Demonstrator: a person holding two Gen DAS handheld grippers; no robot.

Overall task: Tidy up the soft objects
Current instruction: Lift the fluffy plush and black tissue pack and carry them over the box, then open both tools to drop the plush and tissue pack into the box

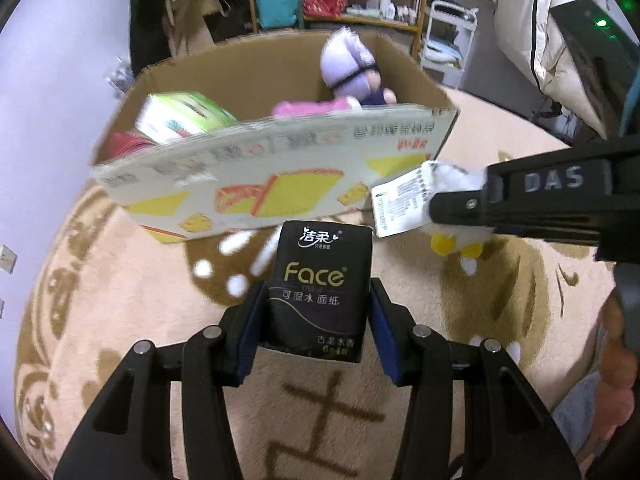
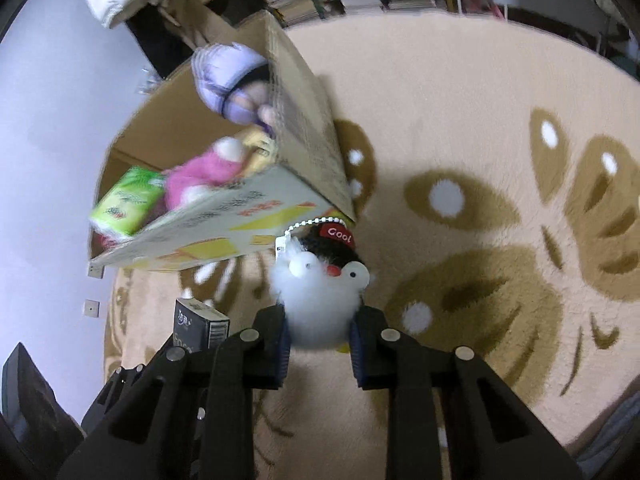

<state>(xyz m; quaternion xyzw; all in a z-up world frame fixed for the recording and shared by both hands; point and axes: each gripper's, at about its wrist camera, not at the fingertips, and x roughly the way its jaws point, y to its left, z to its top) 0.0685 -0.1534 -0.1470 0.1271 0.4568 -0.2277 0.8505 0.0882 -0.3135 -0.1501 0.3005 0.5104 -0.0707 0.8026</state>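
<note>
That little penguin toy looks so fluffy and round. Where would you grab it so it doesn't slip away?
Around its white belly, as the right hand-held gripper does now: pads on either flank of the penguin plush, coming from its foot end. The belly is the widest, softest part, so it squashes and seats between the pads. The capped head and bead chain offer less to hold.

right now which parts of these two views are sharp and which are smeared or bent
Left wrist view: the black tissue pack in the left gripper is crisp, the cardboard box motion-smeared, its print unreadable. Right wrist view: the penguin plush in the right gripper is fairly sharp, the box contents blurred. Both: fisheye bends the rug edge, with dark vignetted corners.
</note>
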